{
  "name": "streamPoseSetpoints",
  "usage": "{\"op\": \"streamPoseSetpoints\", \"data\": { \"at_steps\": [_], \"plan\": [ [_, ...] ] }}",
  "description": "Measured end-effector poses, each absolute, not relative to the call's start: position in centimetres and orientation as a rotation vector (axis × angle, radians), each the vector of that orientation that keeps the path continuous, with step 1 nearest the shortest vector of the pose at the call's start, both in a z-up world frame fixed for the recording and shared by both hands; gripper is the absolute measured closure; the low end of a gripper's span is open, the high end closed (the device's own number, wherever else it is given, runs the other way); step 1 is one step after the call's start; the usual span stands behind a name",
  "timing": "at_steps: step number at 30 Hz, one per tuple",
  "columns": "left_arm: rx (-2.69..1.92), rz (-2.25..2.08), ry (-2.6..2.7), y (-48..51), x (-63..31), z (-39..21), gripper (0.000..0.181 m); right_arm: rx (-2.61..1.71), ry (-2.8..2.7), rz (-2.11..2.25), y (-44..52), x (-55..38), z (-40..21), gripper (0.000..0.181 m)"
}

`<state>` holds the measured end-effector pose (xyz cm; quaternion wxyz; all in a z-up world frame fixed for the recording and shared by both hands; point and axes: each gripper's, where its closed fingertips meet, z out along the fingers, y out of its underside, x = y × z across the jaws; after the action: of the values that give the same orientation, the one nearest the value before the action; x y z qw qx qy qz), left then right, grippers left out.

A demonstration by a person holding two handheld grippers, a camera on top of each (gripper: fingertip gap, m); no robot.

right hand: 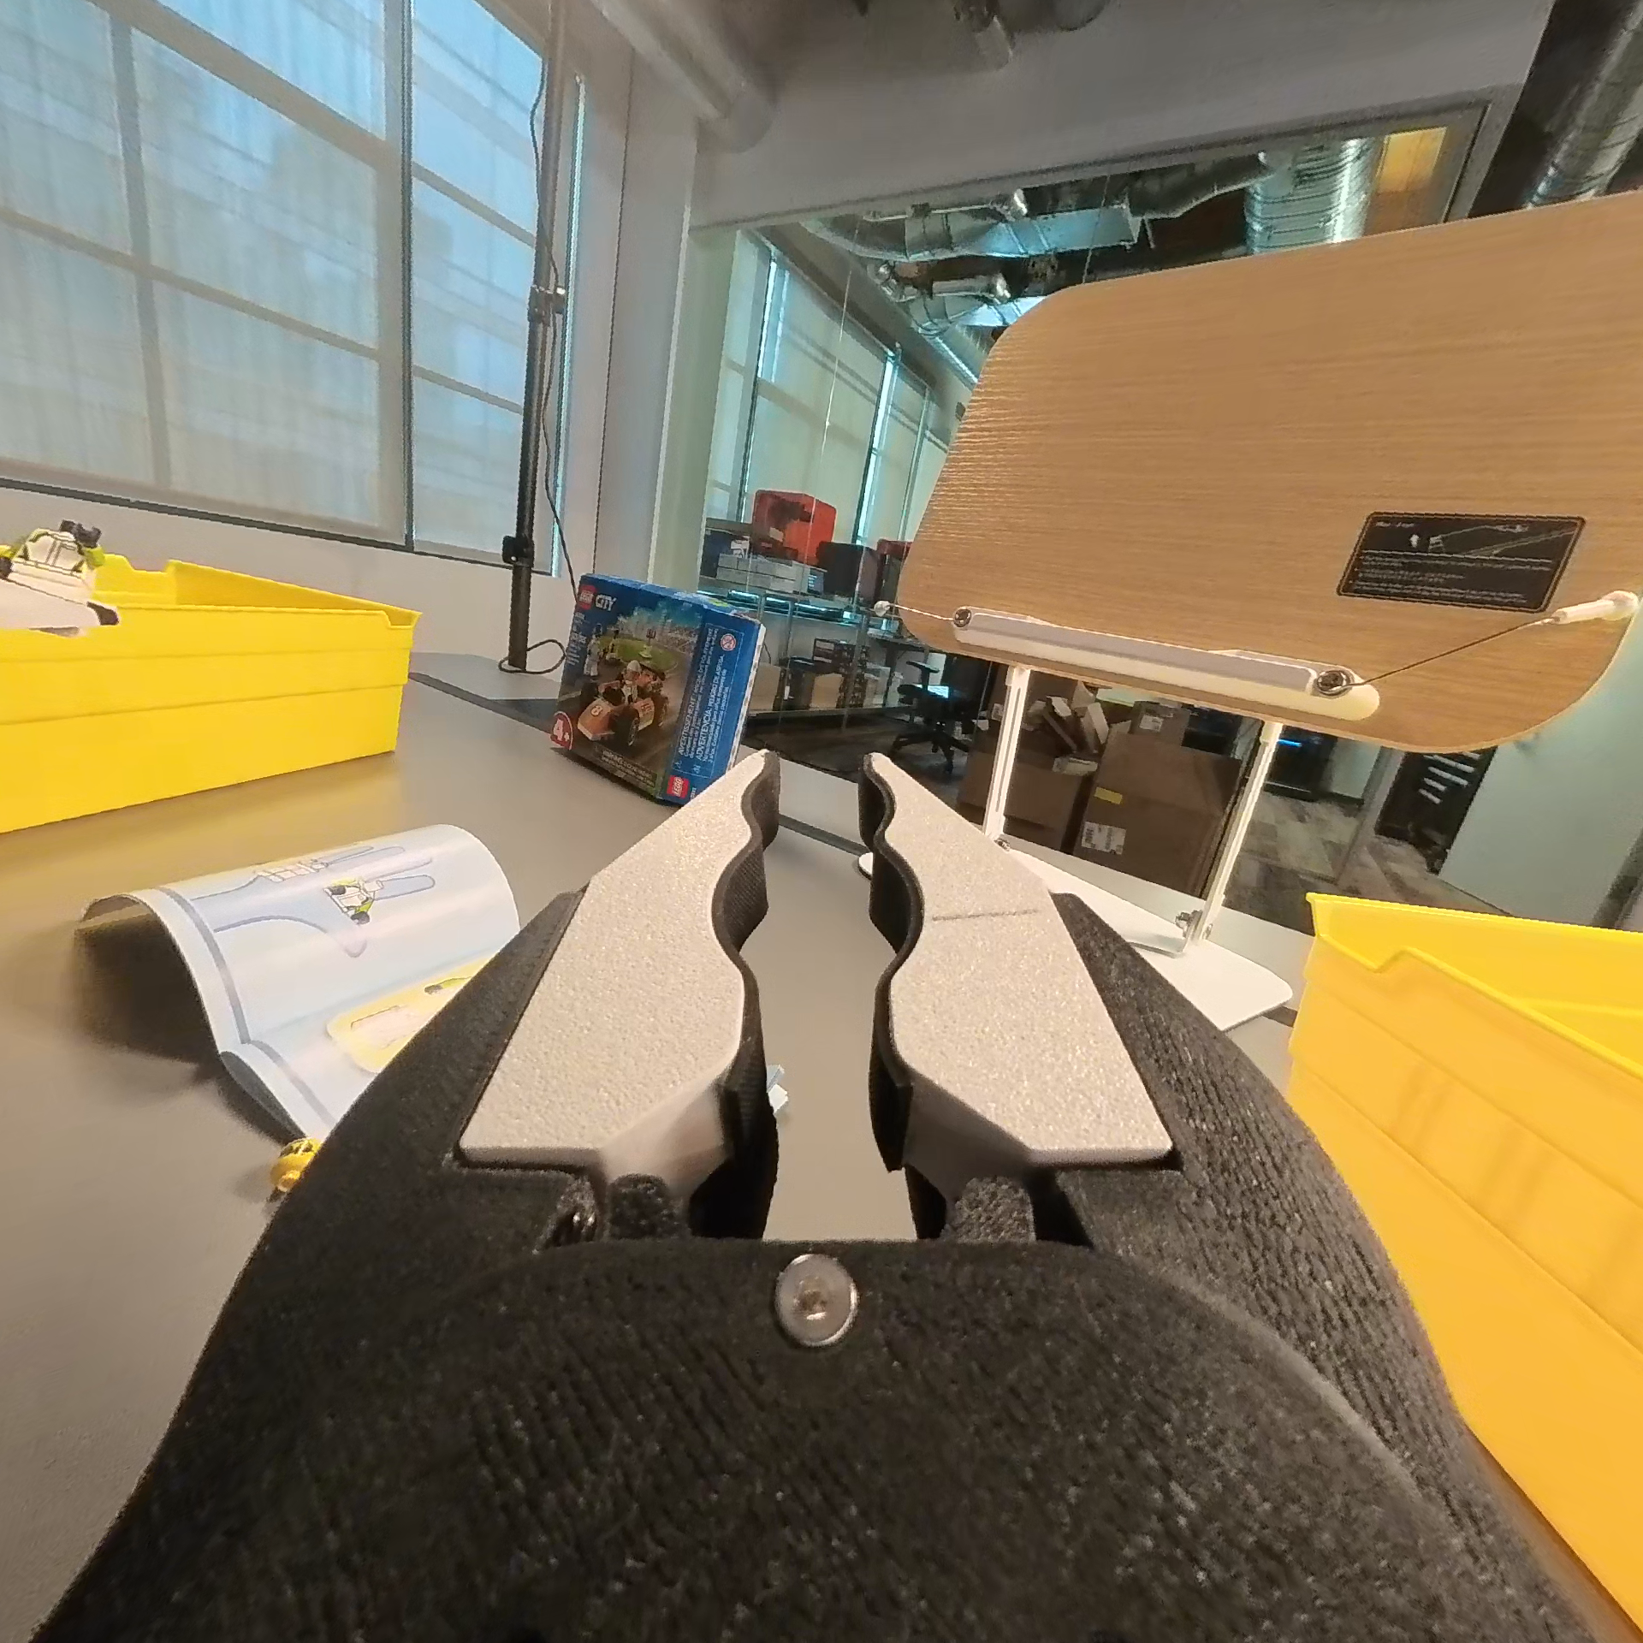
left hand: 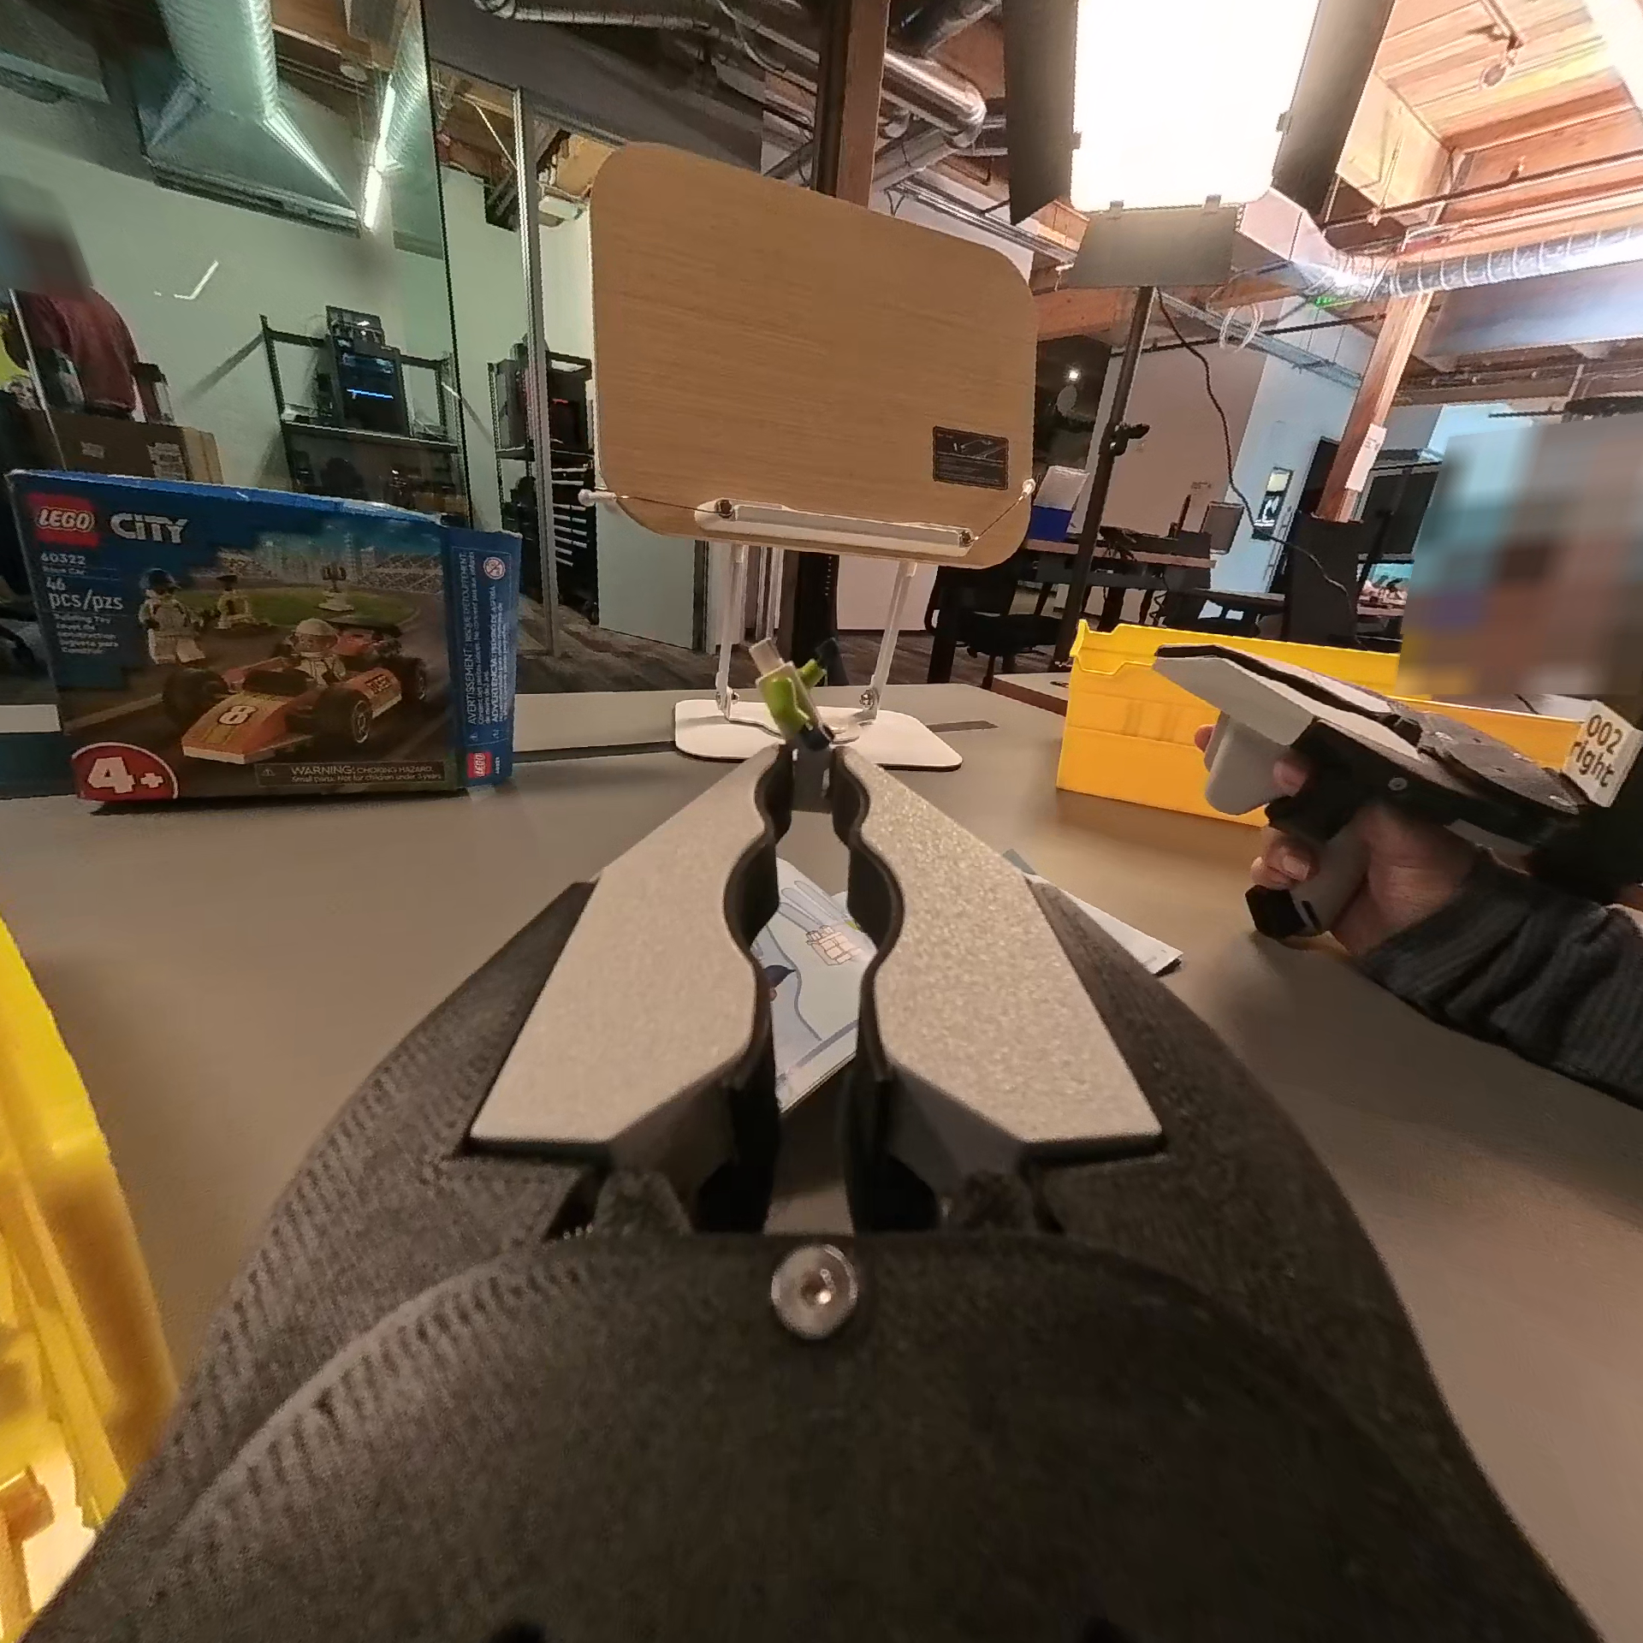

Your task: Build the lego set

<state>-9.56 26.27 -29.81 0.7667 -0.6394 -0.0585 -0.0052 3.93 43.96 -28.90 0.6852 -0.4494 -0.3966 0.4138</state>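
Your left tool (left hand: 807,765) is clamped on a small lego piece (left hand: 786,698) at its very tips: a lime-green part with a pale, translucent end pointing up and left, and a bit of blue and grey down where the fingers pinch it. It is held in the air above the tabletop (left hand: 267,889), in front of the white foot of the wooden book stand (left hand: 809,356).

Your right tool (right hand: 820,775) has its fingers apart with nothing between them. In the left wrist view you can see it out to the right, gripped by your hand (left hand: 1360,876).

The instruction booklet (right hand: 329,942) lies open and curled on the tabletop just left of your right tool, and a tiny yellow piece (right hand: 293,1160) sits near its lower edge. The blue lego box (left hand: 267,640) stands upright towards the back.

There are yellow bins on both sides. The left bin (right hand: 204,676) has a white build with lime and black details (right hand: 53,578) showing above its far corner; whether it rests inside or on the rim you cannot tell. The inside of the right bin (right hand: 1467,1111) is not visible.
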Motion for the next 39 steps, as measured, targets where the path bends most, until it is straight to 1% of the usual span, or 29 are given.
{"op": "streamPoseSetpoints", "data": {
  "at_steps": [28, 30, 32, 34, 36, 39],
  "plan": [
    [-1.388, -0.018, -0.124, 26.3, -9.5, -29.8, 0.176, -1.006, -0.890, 0.933, 43.9, 3.9, -28.9, 0.166],
    [-1.384, -0.038, -0.125, 26.3, -9.4, -29.8, 0.175, -1.012, -0.919, 0.961, 43.4, 3.7, -29.1, 0.170],
    [-1.381, -0.120, -0.112, 26.2, -9.0, -29.8, 0.175, -1.020, -1.003, 1.049, 41.9, 3.1, -29.5, 0.174],
    [-1.395, -0.316, -0.063, 26.1, -7.3, -30.0, 0.175, -1.044, -1.127, 1.218, 39.3, 2.2, -30.1, 0.173],
    [-1.423, -0.545, 0.053, 25.8, -4.6, -30.2, 0.176, -1.074, -1.256, 1.460, 35.9, 1.8, -30.3, 0.171],
    [-1.579, -0.877, 0.218, 25.1, -0.1, -32.0, 0.175, -1.106, -1.513, 1.858, 30.3, 2.4, -30.8, 0.167]
  ]
}}
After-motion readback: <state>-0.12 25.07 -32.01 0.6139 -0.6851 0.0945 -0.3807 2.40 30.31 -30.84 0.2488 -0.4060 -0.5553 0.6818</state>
